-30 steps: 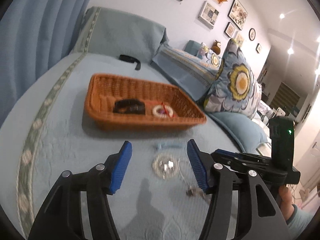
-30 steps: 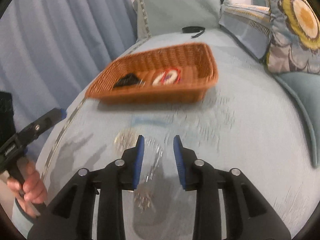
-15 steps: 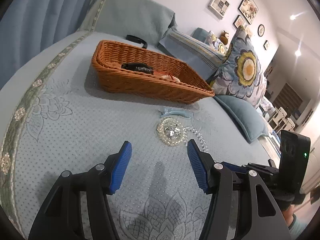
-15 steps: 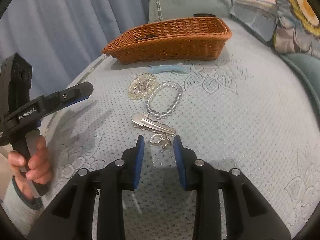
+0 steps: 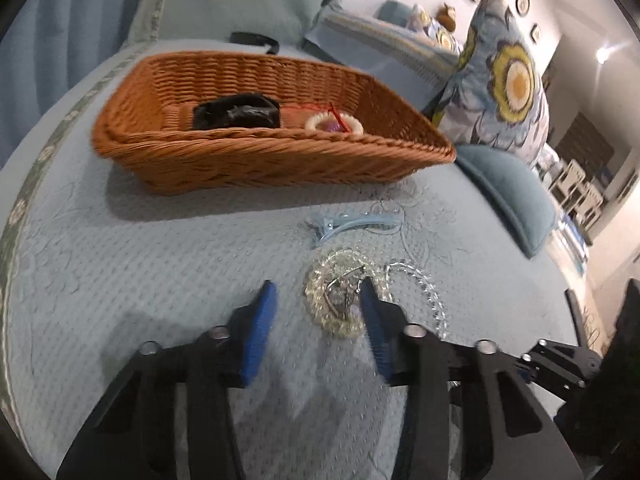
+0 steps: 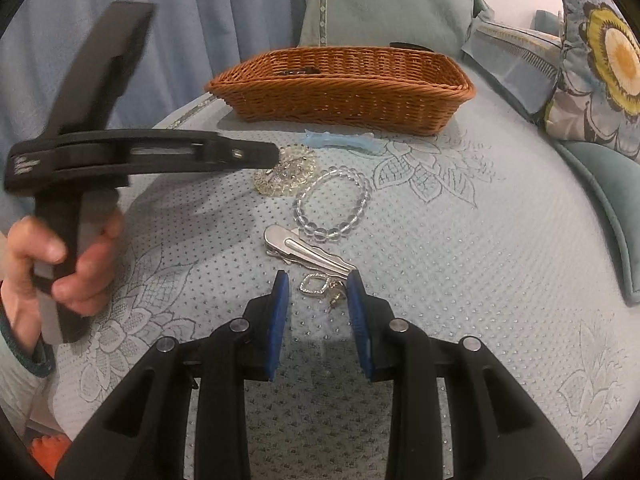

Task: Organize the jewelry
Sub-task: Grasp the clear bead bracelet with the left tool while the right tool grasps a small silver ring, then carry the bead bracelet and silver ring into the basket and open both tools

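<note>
A brown wicker basket [image 5: 256,160] [image 6: 344,92] sits on the bed, holding a black item [image 5: 236,112] and a white ring with red string [image 5: 334,122]. In front lie a blue hair clip [image 5: 352,222] [image 6: 340,140], a yellowish bead bracelet [image 5: 336,296] [image 6: 286,174], a clear bead bracelet [image 6: 334,204] [image 5: 420,284], a silver hair clip [image 6: 308,254] and small silver earrings [image 6: 322,288]. My left gripper [image 5: 316,300] is open, its right finger at the yellowish bracelet. My right gripper [image 6: 318,286] is open around the earrings.
The light blue quilted bedspread [image 6: 480,260] covers the bed. Floral and teal pillows [image 5: 504,92] [image 6: 600,60] lie at the right. A black strap [image 5: 254,38] lies behind the basket. Blue curtains [image 6: 140,20] hang at the left.
My left gripper has moved forward and right onto the yellowish bracelet. My right gripper has moved forward so that its fingers flank the earrings.
</note>
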Available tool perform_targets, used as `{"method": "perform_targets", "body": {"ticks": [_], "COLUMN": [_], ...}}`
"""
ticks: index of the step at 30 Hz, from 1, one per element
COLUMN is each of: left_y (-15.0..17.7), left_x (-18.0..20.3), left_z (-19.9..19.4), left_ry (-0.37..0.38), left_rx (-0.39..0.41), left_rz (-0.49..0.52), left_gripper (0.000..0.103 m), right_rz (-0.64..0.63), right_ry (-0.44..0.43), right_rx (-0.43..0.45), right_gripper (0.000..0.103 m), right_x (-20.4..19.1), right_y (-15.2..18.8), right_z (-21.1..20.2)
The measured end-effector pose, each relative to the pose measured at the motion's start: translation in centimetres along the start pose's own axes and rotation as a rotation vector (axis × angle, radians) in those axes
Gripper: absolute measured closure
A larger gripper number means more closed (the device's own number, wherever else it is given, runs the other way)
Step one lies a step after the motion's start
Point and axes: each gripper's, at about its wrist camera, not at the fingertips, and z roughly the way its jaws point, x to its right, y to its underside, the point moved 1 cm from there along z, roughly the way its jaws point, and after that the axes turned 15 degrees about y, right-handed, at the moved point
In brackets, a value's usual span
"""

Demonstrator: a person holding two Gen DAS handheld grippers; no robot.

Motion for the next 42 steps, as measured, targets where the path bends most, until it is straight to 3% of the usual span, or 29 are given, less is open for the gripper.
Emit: {"method": "perform_targets", "body": {"ticks": [2, 5, 7, 9, 14, 22, 24, 28, 31, 33, 34, 35, 42], "left_y": [-0.3, -0.4, -0.2, 0.1, 1.5, 4.3, 5.1, 6.3, 7.0, 7.1, 7.1, 7.1, 7.0], "left_x": [0.1, 0.1, 0.2, 0.3, 0.3, -0.6, -1.0, -1.7, -2.3, -2.0, -1.9, -1.9, -1.0], "left_z": [0.4, 0.9, 0.7, 0.2, -2.8, -8.0, -8.6, -8.7, -8.3, -8.4, -8.5, -8.6, -8.8], "left_ry": [-0.013, -0.021, -0.034, -0.034, -0.014, 0.014, -0.002, -0.008, -0.003, -0.007, -0.005, -0.004, 0.013], "left_rx": [-0.008, -0.018, -0.01, 0.001, 0.085, 0.177, 0.175, 0.172, 0.168, 0.174, 0.178, 0.179, 0.186], "left_rz": [0.009, 0.017, 0.027, 0.027, -0.002, -0.078, -0.092, -0.126, -0.147, -0.136, -0.128, -0.122, -0.088], "left_gripper": [0.069, 0.09, 0.096, 0.096, 0.096, 0.096, 0.096, 0.096, 0.096, 0.096, 0.096, 0.096, 0.096], "right_rz": [-0.005, -0.012, -0.015, -0.02, -0.026, -0.027, -0.011, -0.007, -0.038, -0.056, -0.059, -0.056, -0.041], "right_ry": [0.006, 0.013, 0.006, -0.004, -0.037, -0.077, -0.073, -0.047, -0.021, 0.003, 0.0, -0.004, -0.007], "right_rx": [0.002, 0.005, 0.008, 0.015, 0.019, 0.016, 0.009, 0.007, -0.001, 0.007, 0.006, 0.008, 0.057], "right_gripper": [0.076, 0.076, 0.076, 0.076, 0.089, 0.09, 0.089, 0.067, 0.067, 0.073, 0.088, 0.091, 0.091], "right_x": [-0.1, -0.3, -0.3, -0.4, -0.6, -1.1, -0.9, -1.0, -1.7, -2.1, -2.2, -2.1, -1.7], "right_y": [0.0, -0.1, 0.0, 0.2, 0.6, 1.5, 1.4, 1.1, 0.7, 0.6, 0.5, 0.5, 0.7], "right_z": [0.0, 0.0, -0.1, -0.4, -1.0, -1.8, -1.7, -1.6, -1.1, -0.9, -0.9, -0.9, -2.5]}}
